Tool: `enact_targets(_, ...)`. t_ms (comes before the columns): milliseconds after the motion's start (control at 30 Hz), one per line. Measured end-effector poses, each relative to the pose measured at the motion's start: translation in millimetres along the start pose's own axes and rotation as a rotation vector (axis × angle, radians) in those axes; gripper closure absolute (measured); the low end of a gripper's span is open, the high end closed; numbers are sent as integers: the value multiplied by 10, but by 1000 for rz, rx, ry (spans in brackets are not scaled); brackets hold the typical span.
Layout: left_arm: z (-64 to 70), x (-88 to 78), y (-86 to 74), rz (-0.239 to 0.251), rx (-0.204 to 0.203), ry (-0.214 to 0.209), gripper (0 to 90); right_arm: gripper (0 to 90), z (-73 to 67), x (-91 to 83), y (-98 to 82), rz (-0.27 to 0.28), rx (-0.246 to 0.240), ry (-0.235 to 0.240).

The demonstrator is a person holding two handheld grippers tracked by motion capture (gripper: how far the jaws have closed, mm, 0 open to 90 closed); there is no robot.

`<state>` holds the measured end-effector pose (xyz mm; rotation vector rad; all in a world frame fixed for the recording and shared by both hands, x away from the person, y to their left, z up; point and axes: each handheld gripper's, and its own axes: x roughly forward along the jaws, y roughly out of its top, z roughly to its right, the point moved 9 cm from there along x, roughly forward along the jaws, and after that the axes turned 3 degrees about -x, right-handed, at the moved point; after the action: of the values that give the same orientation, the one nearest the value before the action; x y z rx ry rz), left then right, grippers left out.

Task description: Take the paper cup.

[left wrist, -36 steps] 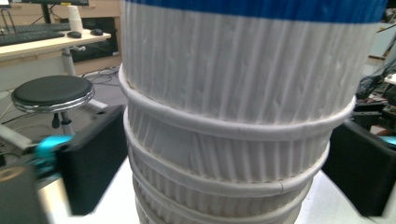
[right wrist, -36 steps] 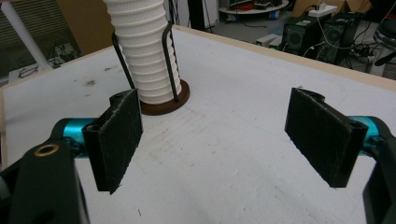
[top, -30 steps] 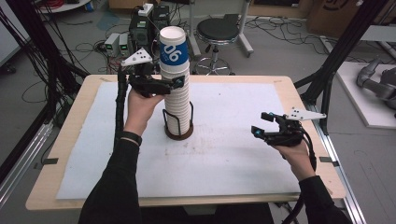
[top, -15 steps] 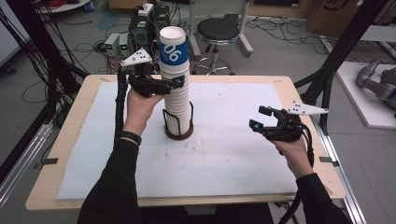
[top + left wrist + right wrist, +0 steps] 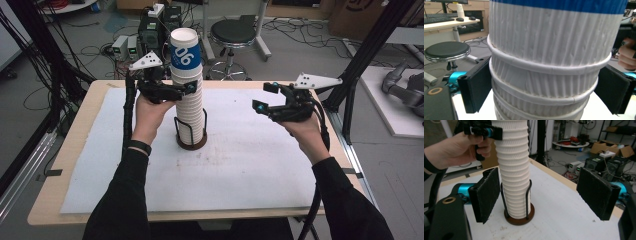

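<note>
A tall stack of white ribbed paper cups stands in a black wire holder on a round brown base, mid-table. The top cup has a blue band marked 06. My left gripper is shut on the stack just below that band; in the left gripper view its pads press on the cup rims from both sides. My right gripper hangs in the air right of the stack, open. Nothing lies between its pads, and the stack stands farther ahead.
A white mat covers the wooden table. Behind the table are a black stool and electronics boxes with cables on the floor. Black frame posts rise at the table's right and left sides.
My right gripper has risen and drifted a little left toward the stack, still open. The left gripper and the cups have not moved.
</note>
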<state>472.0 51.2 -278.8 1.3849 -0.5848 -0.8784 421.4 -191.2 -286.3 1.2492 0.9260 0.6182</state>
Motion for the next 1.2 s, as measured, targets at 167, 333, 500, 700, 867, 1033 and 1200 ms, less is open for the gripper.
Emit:
enact_targets(167,0,-1,0,-2,3,0,107,199,-42,218,326,7,-43,31)
enact_targets(333,2,2,0,-1,2,0,107,199,-87,405,555,8,-69,59)
enact_targets(500,4,1,2,0,1,1,107,199,-118,529,749,28,-52,90)
enact_targets(700,1,-2,0,-4,4,0,107,198,-121,674,1037,79,6,132)
enact_targets(867,4,3,2,-1,1,2,107,198,-186,805,1244,94,3,149)
enact_targets(1033,4,0,1,-4,3,2,107,198,-278,943,1430,99,-1,175)
enact_targets(1200,5,1,1,-4,5,1,108,198,-317,1103,1508,70,-4,172)
